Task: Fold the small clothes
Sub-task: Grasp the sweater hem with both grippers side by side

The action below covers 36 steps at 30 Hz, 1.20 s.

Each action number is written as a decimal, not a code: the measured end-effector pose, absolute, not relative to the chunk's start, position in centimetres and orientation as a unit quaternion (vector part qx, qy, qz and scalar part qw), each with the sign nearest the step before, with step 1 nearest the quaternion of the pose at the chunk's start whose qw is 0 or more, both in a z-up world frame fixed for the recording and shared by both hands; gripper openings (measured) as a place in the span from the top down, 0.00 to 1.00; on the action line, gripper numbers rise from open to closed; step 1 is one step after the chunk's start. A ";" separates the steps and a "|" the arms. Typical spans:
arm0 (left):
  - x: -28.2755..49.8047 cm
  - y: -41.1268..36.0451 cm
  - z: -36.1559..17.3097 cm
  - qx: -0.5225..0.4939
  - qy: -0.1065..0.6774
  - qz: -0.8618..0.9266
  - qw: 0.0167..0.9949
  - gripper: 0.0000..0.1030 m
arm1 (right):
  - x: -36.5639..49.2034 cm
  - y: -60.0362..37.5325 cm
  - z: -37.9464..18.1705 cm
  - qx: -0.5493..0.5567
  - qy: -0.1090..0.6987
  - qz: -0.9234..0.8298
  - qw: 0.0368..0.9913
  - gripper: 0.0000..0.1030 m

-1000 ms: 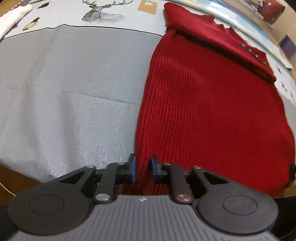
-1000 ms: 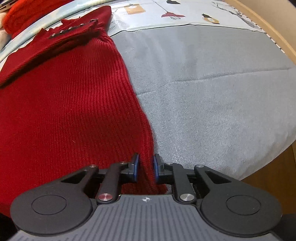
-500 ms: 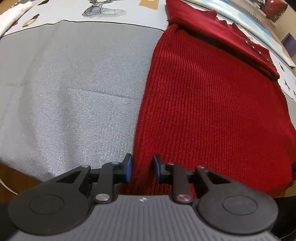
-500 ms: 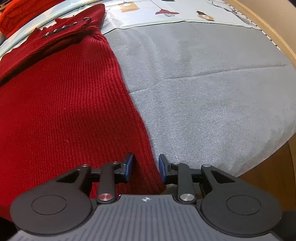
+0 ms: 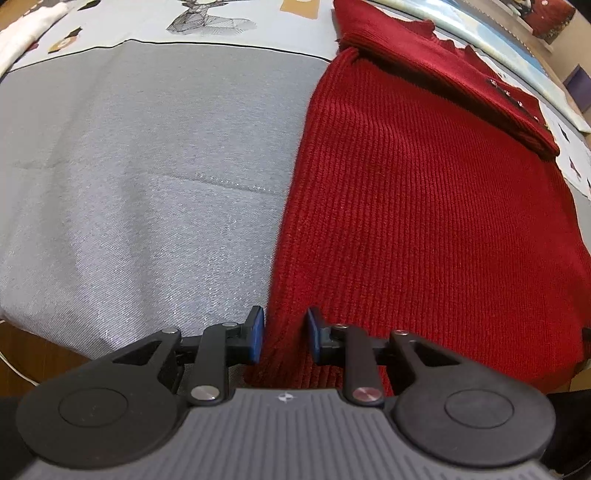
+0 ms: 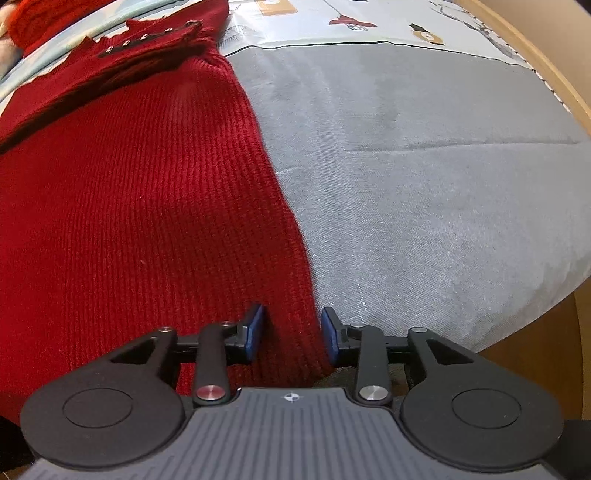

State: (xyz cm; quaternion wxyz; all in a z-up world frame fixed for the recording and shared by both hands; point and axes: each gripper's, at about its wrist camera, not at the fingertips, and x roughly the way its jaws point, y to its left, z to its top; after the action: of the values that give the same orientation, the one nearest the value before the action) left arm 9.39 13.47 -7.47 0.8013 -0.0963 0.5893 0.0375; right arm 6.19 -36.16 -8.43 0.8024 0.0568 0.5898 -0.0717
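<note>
A red ribbed knit garment (image 5: 417,206) lies flat on a grey cloth-covered table, its buttoned top part folded over at the far end (image 5: 491,92). My left gripper (image 5: 283,338) is open, its blue pads either side of the garment's near left corner. In the right wrist view the same garment (image 6: 140,206) fills the left half. My right gripper (image 6: 292,334) is open, its pads either side of the near right corner. Neither gripper is clamped on the fabric.
The grey cloth (image 5: 140,177) gives way to a pale printed cloth with a deer drawing (image 5: 207,22) at the far side. The wooden table edge (image 6: 532,369) shows near right. A white cloth (image 5: 18,40) lies far left.
Both grippers have opened over the last second, letting go of the garment's near corners. Both have also moved slightly forward over the hem.
</note>
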 end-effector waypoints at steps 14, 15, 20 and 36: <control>8.8 12.9 -7.0 -0.090 0.575 0.028 0.813 0.88 | 6.1 -36.0 -7.7 0.078 0.569 -0.062 0.817 0.88; 8.7 13.1 -6.8 -0.092 0.572 0.027 0.815 0.88 | 6.1 -36.1 -7.5 0.084 0.563 -0.060 0.820 0.88; 8.1 13.1 -5.9 -0.104 0.554 0.016 0.826 0.89 | 5.9 -36.1 -6.5 0.104 0.543 -0.043 0.832 0.89; 8.1 12.9 -7.1 -0.098 0.577 0.027 0.811 0.84 | 6.2 -35.7 -8.0 0.082 0.582 -0.063 0.807 0.80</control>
State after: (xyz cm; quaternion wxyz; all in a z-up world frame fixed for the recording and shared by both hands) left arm 8.11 12.92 -7.09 0.8106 -0.0978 0.5767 0.0266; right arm 6.20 -35.72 -7.96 0.8068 0.0818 0.5817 -0.0631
